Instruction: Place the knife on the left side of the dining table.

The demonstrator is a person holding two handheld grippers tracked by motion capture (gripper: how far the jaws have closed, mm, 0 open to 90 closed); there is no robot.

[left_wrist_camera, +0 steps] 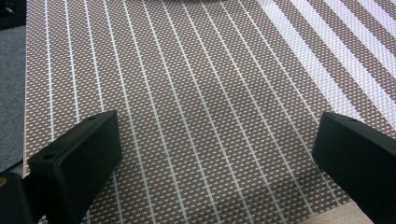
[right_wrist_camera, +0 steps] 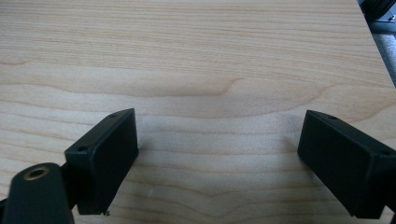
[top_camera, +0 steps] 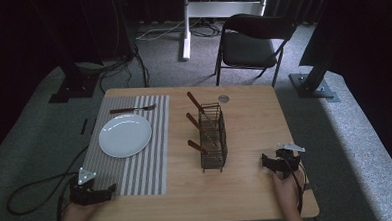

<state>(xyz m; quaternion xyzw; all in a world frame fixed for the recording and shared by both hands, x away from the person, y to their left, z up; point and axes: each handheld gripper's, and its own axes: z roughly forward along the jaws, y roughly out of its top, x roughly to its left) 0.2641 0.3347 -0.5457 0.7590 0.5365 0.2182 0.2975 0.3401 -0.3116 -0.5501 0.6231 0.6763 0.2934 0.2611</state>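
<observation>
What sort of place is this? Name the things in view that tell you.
Probably a studio or lab set up for recording: a wooden table laid with a placemat and plate, dark curtains behind, cables across the carpet.

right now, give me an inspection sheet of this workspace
surface: wooden table, bare on its right half; striped placemat on its left half.
job's things: white plate on the placemat, a fork beyond it; wire rack at mid-table holding three wooden-handled utensils.
clutter: small round grey disc near the far edge.
grippers: left hand-held gripper open above the placemat, holding nothing; right hand-held gripper open above bare wood, holding nothing.
cables: black cable trails off the table's left side; more cables on the floor beyond.
surroundings: folding chair and a white stand on grey carpet behind the table.
</observation>
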